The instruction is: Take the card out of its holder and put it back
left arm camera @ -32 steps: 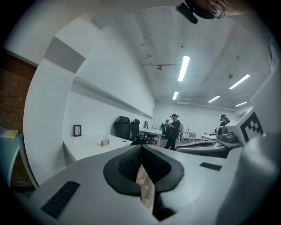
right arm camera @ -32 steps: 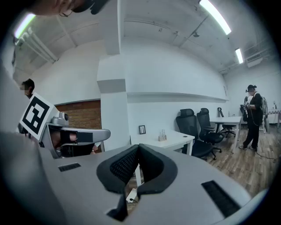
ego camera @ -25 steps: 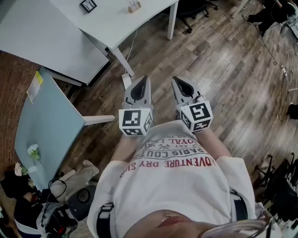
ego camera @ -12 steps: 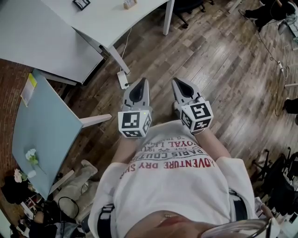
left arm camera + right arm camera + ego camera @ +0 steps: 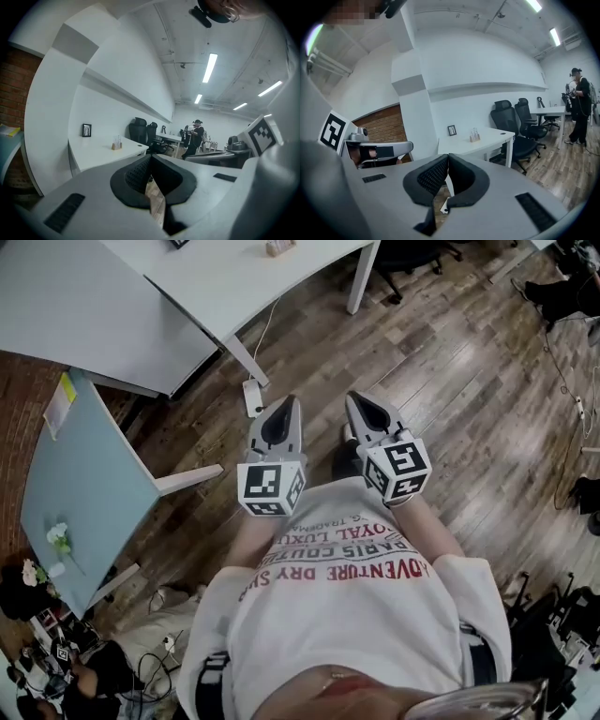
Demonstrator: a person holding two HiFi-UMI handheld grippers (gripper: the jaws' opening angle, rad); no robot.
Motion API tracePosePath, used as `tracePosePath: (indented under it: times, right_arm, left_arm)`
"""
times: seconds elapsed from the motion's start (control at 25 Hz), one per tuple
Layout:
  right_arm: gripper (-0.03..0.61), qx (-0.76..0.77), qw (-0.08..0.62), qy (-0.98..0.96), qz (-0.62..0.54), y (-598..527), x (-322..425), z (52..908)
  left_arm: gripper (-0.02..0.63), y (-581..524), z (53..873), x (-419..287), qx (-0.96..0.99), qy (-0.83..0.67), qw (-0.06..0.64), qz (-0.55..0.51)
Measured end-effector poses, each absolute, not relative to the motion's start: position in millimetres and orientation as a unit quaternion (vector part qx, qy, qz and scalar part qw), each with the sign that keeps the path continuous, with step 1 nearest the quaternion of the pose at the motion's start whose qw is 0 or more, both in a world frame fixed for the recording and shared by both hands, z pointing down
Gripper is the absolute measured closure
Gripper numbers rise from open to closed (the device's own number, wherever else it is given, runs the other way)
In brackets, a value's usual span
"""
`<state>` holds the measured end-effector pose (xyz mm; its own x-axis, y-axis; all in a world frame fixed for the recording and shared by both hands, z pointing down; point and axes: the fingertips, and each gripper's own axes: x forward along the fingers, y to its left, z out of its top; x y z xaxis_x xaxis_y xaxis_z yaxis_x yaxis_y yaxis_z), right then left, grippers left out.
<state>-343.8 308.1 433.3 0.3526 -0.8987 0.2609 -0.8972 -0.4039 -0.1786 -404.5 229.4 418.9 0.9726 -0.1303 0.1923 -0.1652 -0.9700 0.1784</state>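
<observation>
Over the wood floor [image 5: 450, 362], the left gripper [image 5: 291, 402] and right gripper [image 5: 354, 399] stay where they were, jaws clenched on nothing.

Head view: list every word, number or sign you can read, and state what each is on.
"ADVENTURE": red print on the white T-shirt.
"PARIS": dark print on the same shirt, one line further up in the picture.
"ROYAL": smaller dark print, further up again.
Other shirt words: broken by folds, not readable.
Marker cubes: black square patterns only, no letters.
Yellow paper on the blue table: too small to read.
</observation>
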Motion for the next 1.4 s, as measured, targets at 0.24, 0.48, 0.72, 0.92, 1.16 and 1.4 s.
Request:
tracePosePath:
  times: [0.24, 0.48, 0.72, 0.92, 1.16, 1.4]
  right_arm:
    - [0.552, -0.791, -0.006, 0.590, -0.159, 288.6, -264.4, 419.8]
    - [0.552, -0.779, -0.009, 0.602, -0.175, 292.4, -170.6, 425.7]
    - [0.552, -0.775, -0.010, 0.603, -0.189, 298.8, -104.5, 435.3]
    - [0.552, -0.770, -0.016, 0.602, -0.212, 293.3, -76.1, 459.2]
    - [0.552, -0.766, -0.023, 0.605, -0.216, 266.0, -45.9, 471.0]
    - [0.552, -0.769, -0.032, 0.602, -0.211, 216.6, 2.0, 467.8]
  left_arm:
    - [0.589, 221.3, 403.0, -325.9, 0.986, -0.106, 0.090, 0.087]
    - [0.589, 219.8, 407.1, -242.3, 0.983, -0.131, 0.094, 0.088]
    - [0.589, 220.9, 410.1, -186.5, 0.980, -0.145, 0.099, 0.090]
    - [0.589, 207.9, 424.6, -163.4, 0.976, -0.157, 0.107, 0.110]
    - [0.589, 173.0, 432.5, -130.4, 0.975, -0.161, 0.108, 0.111]
    - [0.589, 118.6, 426.2, -79.5, 0.977, -0.153, 0.110, 0.098]
